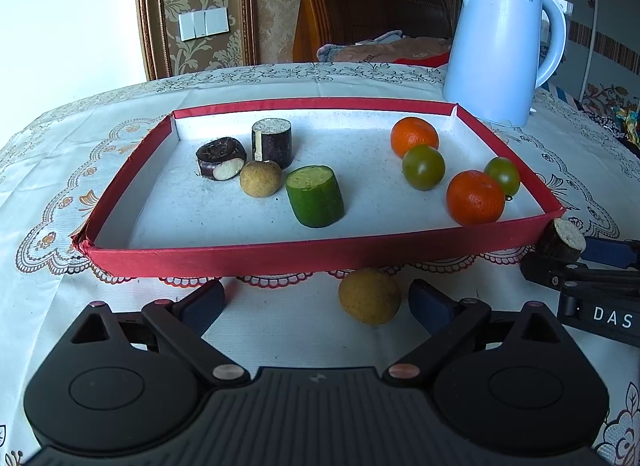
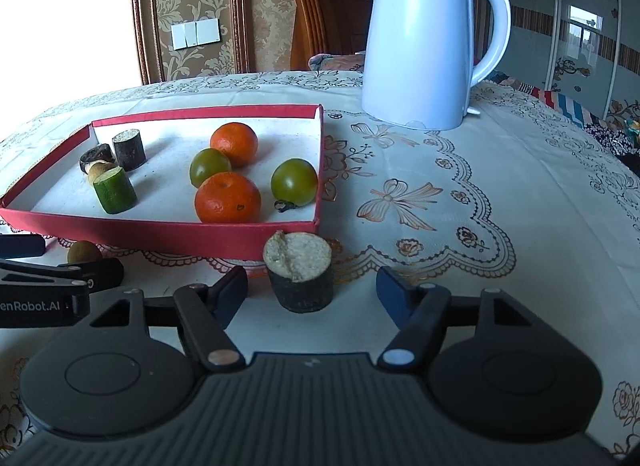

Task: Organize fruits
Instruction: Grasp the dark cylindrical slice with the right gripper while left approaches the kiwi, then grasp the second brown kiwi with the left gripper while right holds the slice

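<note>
A red-rimmed tray (image 1: 280,254) (image 2: 160,234) holds two oranges (image 1: 414,135) and two green tomatoes (image 1: 423,167) on its right side. On its left side are dark cane pieces (image 1: 272,141), a tan round fruit (image 1: 260,178) and a green cucumber piece (image 1: 315,195). In front of the tray, my left gripper (image 1: 316,302) is open around another tan round fruit (image 1: 370,296), which lies near its right finger without touching. My right gripper (image 2: 314,288) is open, and a dark cane piece (image 2: 299,274) stands upright between its pads with gaps on both sides.
A pale blue kettle (image 1: 496,45) (image 2: 420,45) stands behind the tray's right corner. The lace tablecloth (image 2: 440,205) stretches bare to the right of the tray. A wooden bed head and bedding lie beyond the table.
</note>
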The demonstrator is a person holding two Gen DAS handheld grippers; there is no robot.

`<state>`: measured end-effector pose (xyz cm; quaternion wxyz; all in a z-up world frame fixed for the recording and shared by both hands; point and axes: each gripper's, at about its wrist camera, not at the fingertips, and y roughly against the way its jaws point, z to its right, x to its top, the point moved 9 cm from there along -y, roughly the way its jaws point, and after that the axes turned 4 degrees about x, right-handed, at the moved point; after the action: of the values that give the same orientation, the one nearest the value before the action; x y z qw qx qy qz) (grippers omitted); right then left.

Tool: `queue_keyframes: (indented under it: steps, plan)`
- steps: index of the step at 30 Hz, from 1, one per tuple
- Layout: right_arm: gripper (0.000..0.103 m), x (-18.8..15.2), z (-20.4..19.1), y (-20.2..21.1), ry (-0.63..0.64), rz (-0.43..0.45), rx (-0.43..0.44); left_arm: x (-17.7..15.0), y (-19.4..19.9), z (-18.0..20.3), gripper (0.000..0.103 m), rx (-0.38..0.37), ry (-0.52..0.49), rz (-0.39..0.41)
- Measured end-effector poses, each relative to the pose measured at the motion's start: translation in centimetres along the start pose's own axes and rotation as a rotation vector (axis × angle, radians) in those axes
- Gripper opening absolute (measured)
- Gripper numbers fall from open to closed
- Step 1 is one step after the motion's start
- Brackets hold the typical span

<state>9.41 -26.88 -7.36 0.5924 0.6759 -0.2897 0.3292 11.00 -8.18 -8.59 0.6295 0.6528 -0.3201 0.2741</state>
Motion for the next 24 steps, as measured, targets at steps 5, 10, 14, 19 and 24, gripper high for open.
queue_keyframes:
  steps: [5,10,14,19,24]
  plan:
    - [0.054,0.1,-0.4,0.1,0.022,0.005,0.012,0.0,0.0,0.0,0.101,-0.001,-0.002,-0.002]
    - [0.038,0.1,-1.0,0.2,0.051,0.009,0.019,-0.1,0.0,-0.1,0.101,-0.003,0.002,-0.001]
    - [0.031,0.1,-1.1,0.2,0.048,0.012,0.028,-0.2,0.3,-0.5,0.100,-0.004,0.017,0.005]
    - [0.031,0.2,-1.0,0.2,0.048,0.013,0.028,-0.3,0.9,-0.6,0.083,-0.012,0.014,0.025]
    - [0.031,0.1,-1.0,0.2,0.048,0.015,0.027,-0.3,1.3,0.0,0.053,-0.027,-0.027,0.051]
